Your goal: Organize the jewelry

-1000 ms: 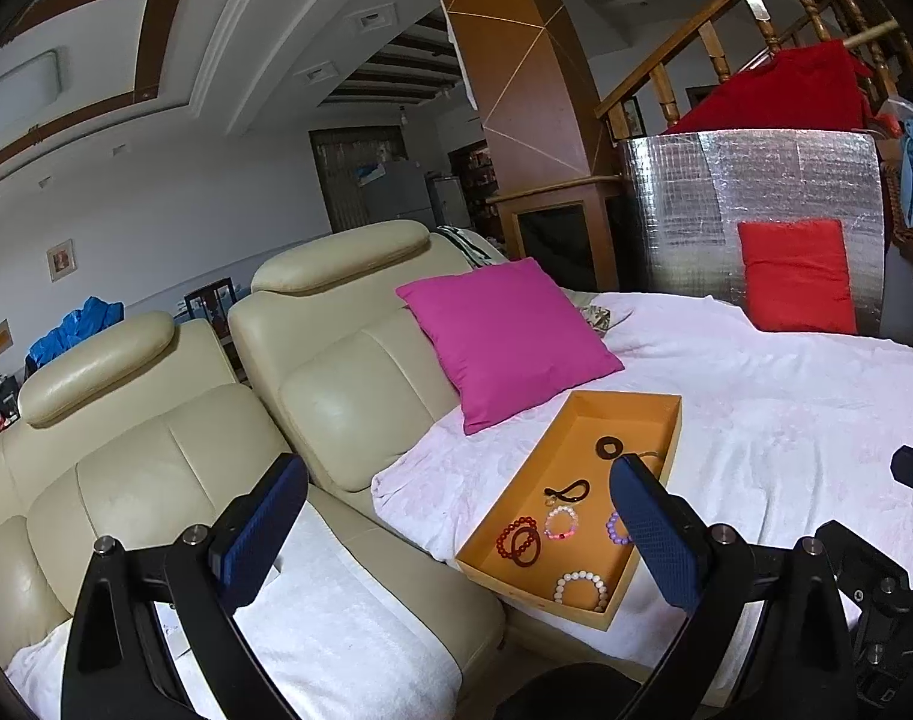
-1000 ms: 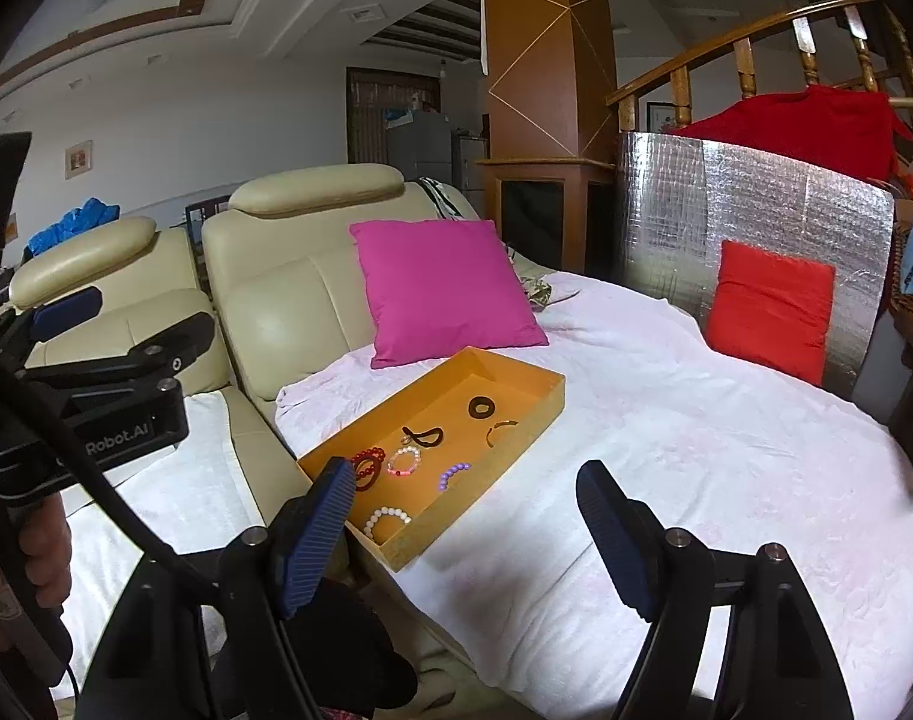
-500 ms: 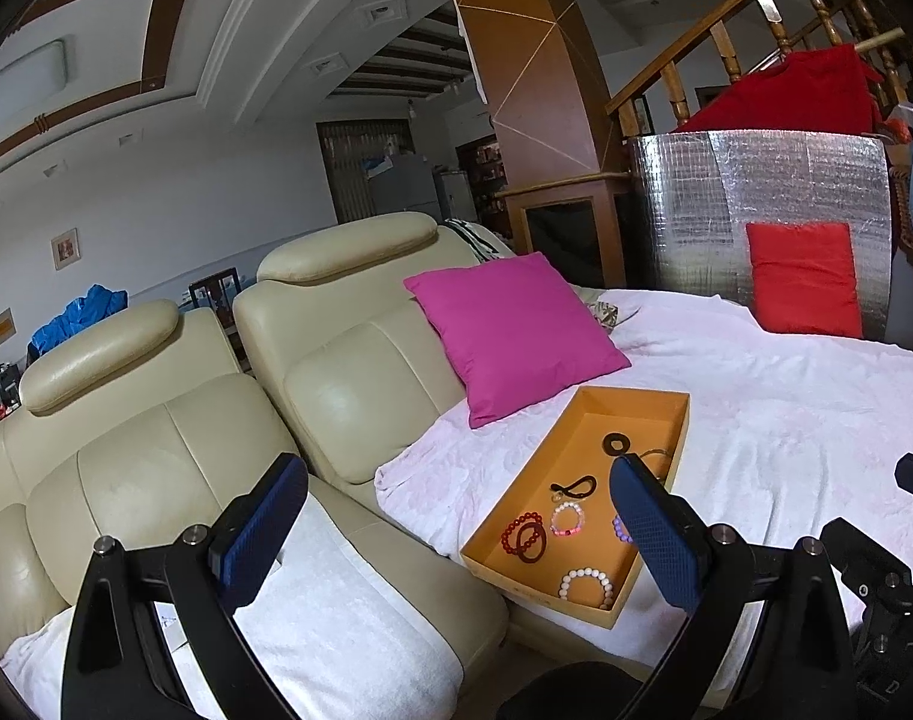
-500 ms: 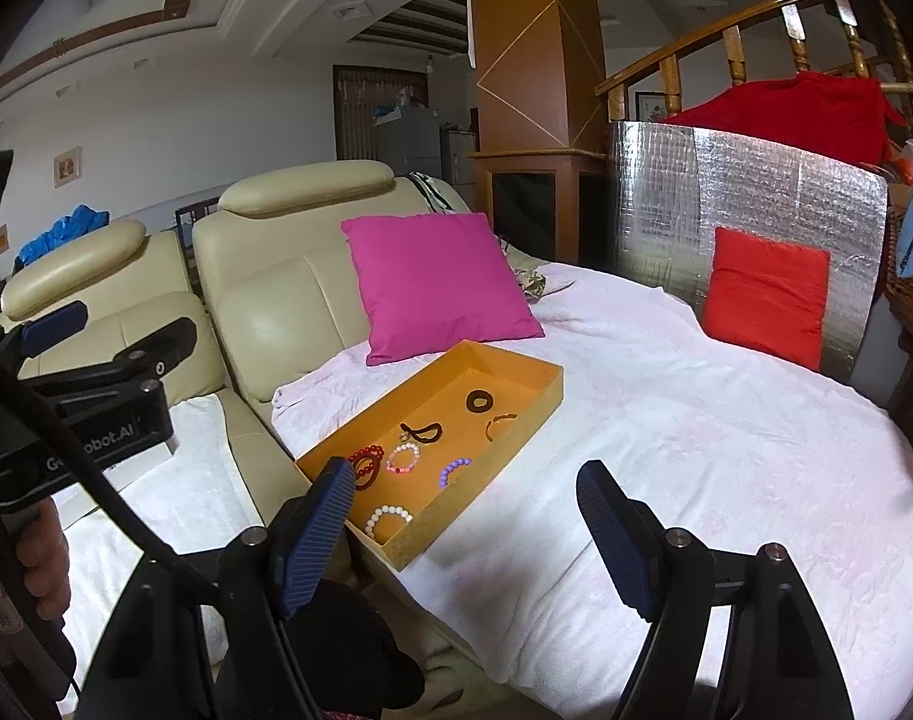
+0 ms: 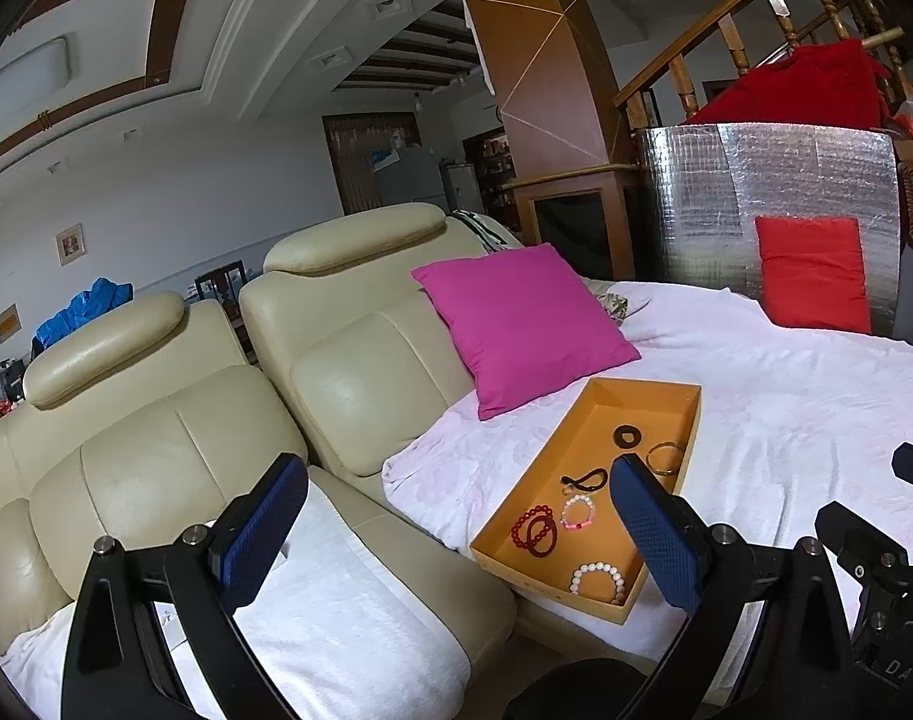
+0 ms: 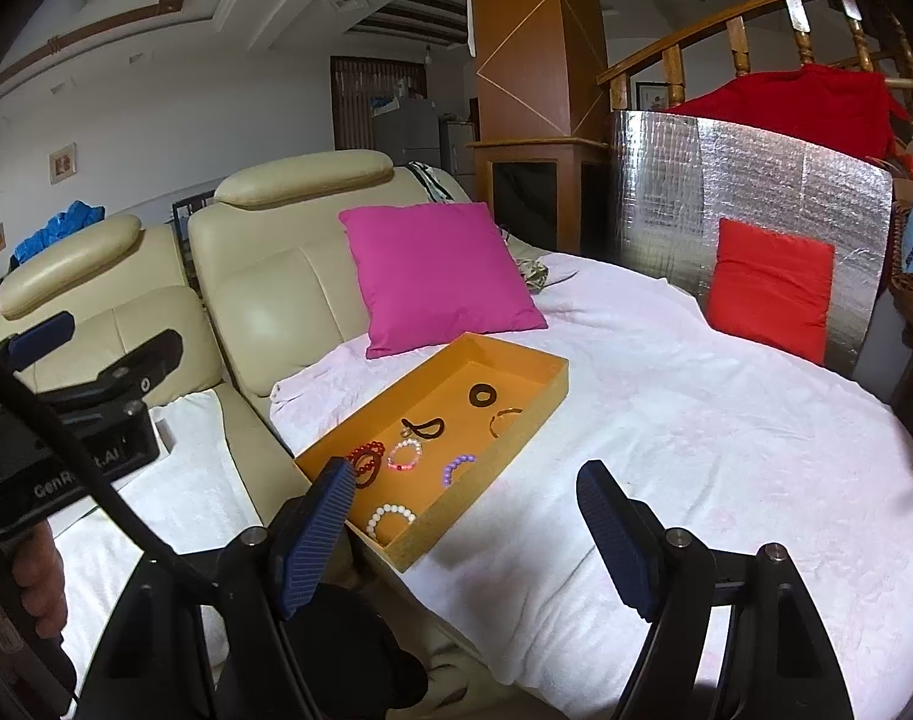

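An orange tray (image 6: 553, 385) lies on the white-covered bed beside the sofa. In it are a white bead bracelet (image 6: 390, 519), a purple one (image 6: 456, 467), a pink one (image 6: 405, 456), a red bead bracelet (image 6: 366, 459), a black loop (image 6: 423, 427), a black ring (image 6: 483, 394) and a gold bangle (image 6: 504, 417). My right gripper (image 6: 468, 534) hovers open and empty short of the tray's near end. My left gripper (image 5: 456, 534) is also open and empty, left of the tray (image 5: 690, 420), over the sofa edge. Its right finger hides the purple bracelet.
A magenta pillow (image 6: 438, 276) leans just behind the tray. A red cushion (image 6: 768, 294) rests against a silver foil panel (image 6: 756, 192) at the bed's far side. Cream sofa seats (image 5: 174, 450) with a white towel (image 5: 336, 618) fill the left. A person's hand (image 6: 36, 576) holds the left gripper's handle.
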{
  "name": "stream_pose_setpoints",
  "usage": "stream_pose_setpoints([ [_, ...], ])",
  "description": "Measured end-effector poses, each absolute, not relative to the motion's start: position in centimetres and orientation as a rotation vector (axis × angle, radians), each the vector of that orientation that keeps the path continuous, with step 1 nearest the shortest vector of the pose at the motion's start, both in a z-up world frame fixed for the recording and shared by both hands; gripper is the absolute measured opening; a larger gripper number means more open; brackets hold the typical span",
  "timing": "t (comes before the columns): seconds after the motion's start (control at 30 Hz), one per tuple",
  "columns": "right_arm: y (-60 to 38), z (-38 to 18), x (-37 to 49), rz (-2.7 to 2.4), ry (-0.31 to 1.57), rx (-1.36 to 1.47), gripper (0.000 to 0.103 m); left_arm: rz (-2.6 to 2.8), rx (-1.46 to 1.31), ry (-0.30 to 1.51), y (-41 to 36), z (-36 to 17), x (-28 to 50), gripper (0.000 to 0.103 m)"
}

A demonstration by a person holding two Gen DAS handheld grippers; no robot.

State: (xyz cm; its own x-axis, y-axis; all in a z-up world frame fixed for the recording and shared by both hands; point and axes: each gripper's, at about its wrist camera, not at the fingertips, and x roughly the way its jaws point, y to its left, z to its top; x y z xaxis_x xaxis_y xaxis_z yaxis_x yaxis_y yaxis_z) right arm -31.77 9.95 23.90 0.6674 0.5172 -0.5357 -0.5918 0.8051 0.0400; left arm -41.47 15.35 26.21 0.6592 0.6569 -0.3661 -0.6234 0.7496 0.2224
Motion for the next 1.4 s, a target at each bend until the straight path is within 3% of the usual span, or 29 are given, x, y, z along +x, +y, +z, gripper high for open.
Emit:
stream_pose_setpoints([
  [1.4,14.2,23.7,-29.3,0.651,0.558,-0.224,0.08,0.78,0.001,0.47,20.4,25.3,-40.5,0.1],
])
